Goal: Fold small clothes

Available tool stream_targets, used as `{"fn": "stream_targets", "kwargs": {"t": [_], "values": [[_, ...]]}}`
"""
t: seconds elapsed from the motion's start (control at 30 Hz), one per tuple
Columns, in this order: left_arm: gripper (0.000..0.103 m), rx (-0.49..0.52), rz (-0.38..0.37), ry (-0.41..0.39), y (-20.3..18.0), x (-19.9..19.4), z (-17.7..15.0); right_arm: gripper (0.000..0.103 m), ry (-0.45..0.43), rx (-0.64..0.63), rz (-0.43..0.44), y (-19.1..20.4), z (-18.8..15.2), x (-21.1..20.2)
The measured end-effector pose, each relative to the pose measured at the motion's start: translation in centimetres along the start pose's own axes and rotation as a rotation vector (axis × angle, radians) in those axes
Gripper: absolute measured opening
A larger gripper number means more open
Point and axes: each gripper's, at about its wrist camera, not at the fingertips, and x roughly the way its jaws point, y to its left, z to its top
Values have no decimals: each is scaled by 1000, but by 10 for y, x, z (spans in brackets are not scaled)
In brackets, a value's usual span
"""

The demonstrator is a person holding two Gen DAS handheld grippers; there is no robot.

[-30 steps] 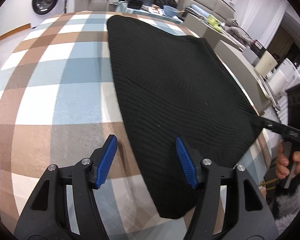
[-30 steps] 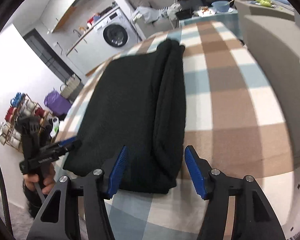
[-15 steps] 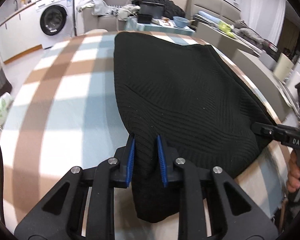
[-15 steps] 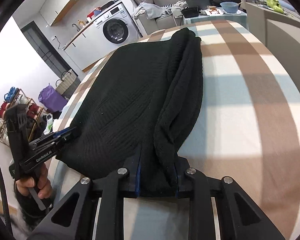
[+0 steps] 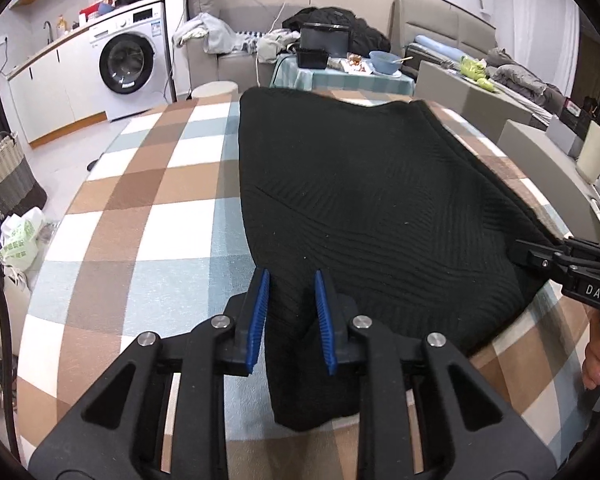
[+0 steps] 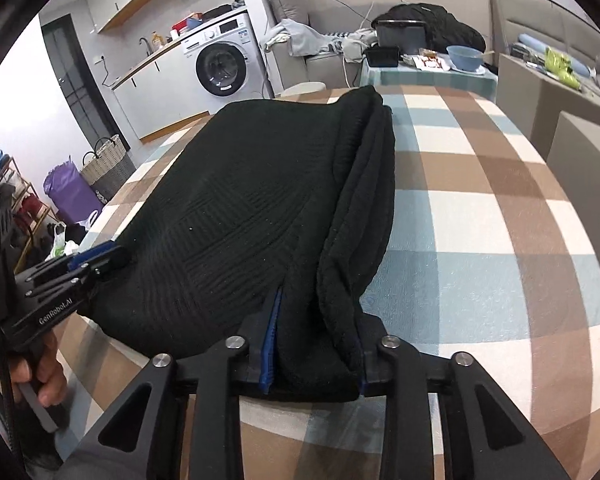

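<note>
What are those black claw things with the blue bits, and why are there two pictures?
A person holds a hand tool in each hand, each with a camera looking along its claw. One picture comes from the left claw, the other from the right claw. A black knitted garment lies on a checked cloth of brown, blue and white. Each claw pinches a near corner of the garment between its blue pads. The left picture shows the right tool at its edge, and the right picture shows the left one.

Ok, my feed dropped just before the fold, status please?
Left gripper shut on sweater, near left corner. Right gripper shut on near right corner. Sweater flat on checked cloth. Nothing in the way.
</note>
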Motion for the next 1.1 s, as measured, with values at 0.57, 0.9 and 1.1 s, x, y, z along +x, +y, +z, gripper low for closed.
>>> {"fn": "stream_targets", "kwargs": {"t": [0.57, 0.9, 1.1], "values": [[102, -8, -26, -262, -9, -80, -26, 103, -291, -136, 44, 20, -23, -75], [102, -21, -8, -310, -7, -78, -39, 103, -361, -194, 46, 27, -41, -74], [102, -11, -19, -317, -4, -77, -40, 103, -364, -174, 43, 22, -39, -73]]}}
